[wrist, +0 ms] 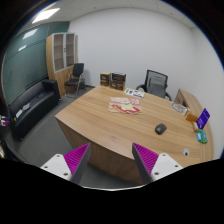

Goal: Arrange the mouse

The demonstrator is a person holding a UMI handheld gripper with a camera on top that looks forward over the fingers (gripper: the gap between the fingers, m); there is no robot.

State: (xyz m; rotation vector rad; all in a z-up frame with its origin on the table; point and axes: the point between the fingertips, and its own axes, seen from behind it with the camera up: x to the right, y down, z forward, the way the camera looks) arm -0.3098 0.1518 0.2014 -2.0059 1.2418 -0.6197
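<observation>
While my hand-held gripper [110,160] hovers with fingers apart and empty, the mouse [160,128] lies untouched on the wooden worktop [100,122], well beyond them; arranging has not begun

One mouse [160,128], one desk [100,120], two office chairs [154,83], one sofa [30,102]

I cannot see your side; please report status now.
Fingers open, empty, well short of desk. Mouse on desk, far ahead. Path to it looks clear.
</observation>
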